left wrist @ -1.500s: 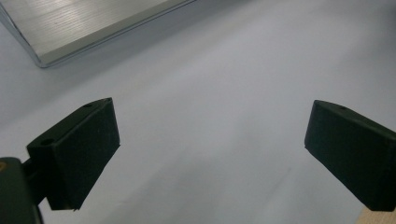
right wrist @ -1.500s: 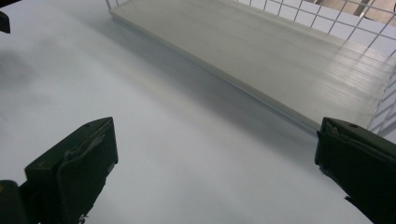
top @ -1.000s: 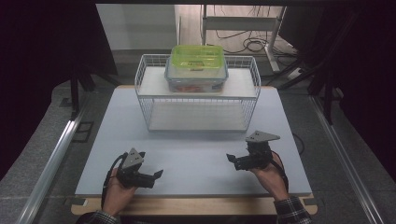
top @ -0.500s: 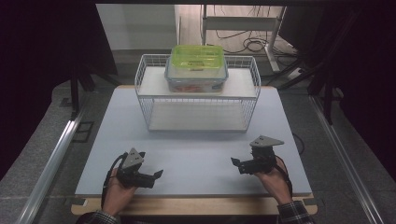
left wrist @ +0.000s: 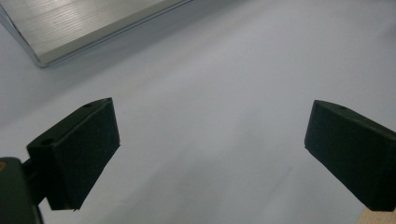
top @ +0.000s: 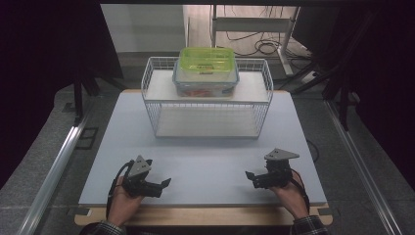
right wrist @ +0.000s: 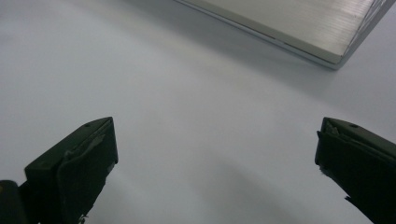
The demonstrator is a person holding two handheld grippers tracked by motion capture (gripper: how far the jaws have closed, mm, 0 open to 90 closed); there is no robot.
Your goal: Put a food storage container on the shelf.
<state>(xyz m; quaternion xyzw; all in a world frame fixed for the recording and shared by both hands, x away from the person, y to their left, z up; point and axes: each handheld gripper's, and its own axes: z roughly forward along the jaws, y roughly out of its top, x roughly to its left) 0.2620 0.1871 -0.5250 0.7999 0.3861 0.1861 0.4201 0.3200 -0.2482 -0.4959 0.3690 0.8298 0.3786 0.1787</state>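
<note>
White wire basket rack [top: 208, 105] standing at far middle of pale grey tabletop [top: 210, 161]. On rack's upper shelf: clear plastic food container with lime-green lid [top: 206, 70], something reddish inside, too blurred to identify. Left gripper [top: 165, 183] held low over near left part of tabletop, black jaws wide apart, nothing between them. Right gripper [top: 249, 176] held low over near right part, jaws likewise spread and empty. Both well apart from rack, tips pointing inward toward each other.
</note>
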